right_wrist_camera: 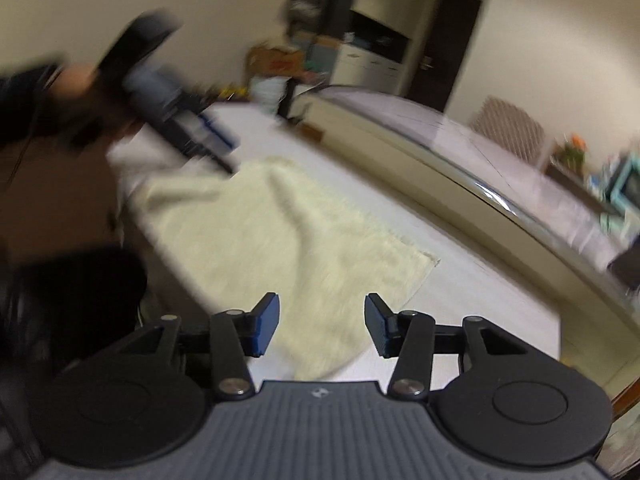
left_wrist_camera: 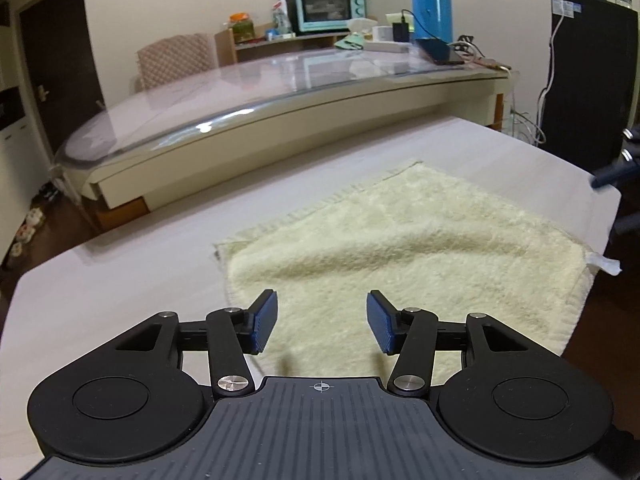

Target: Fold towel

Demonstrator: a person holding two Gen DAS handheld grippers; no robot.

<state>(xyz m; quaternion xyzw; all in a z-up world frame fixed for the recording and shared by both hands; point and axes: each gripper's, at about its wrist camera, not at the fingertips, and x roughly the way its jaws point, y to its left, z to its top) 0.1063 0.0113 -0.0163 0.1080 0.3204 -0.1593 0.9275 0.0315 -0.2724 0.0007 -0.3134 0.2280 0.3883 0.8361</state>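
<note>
One cream towel (left_wrist_camera: 400, 256) lies on the white counter (left_wrist_camera: 120, 272), folded over so that a doubled layer shows along its left edge, with a soft ridge running across its middle. One small white tag (left_wrist_camera: 606, 264) sticks out at its right corner, close to the counter's right edge.

Two claws are in view. The left claw (left_wrist_camera: 322, 322) hangs over the near edge of the towel with its two blue pads (left_wrist_camera: 266, 322) standing apart; nothing sits between them and they do not press on the cloth. In the right wrist view the same claw (right_wrist_camera: 216, 136) appears blurred at the upper left, above the towel's (right_wrist_camera: 280, 240) far end, with a person's dark sleeve behind it. The right claw (right_wrist_camera: 322, 324) is over the towel's other end, its two pads also apart with nothing gripped. That whole view is smeared. From the left wrist view only a sliver of the right claw (left_wrist_camera: 612, 176) shows at the right border.

Behind the counter stands one longer table with a glass top (left_wrist_camera: 280, 80). On it and behind it are one blue thermos (left_wrist_camera: 432, 0), one teal toaster oven (left_wrist_camera: 330, 6) with several jars on top, too small to count surely, and one dark phone (left_wrist_camera: 440, 52) on a cable. One patterned chair back (left_wrist_camera: 176, 60) shows beyond the glass, and one black cabinet (left_wrist_camera: 588, 80) stands at the right.
</note>
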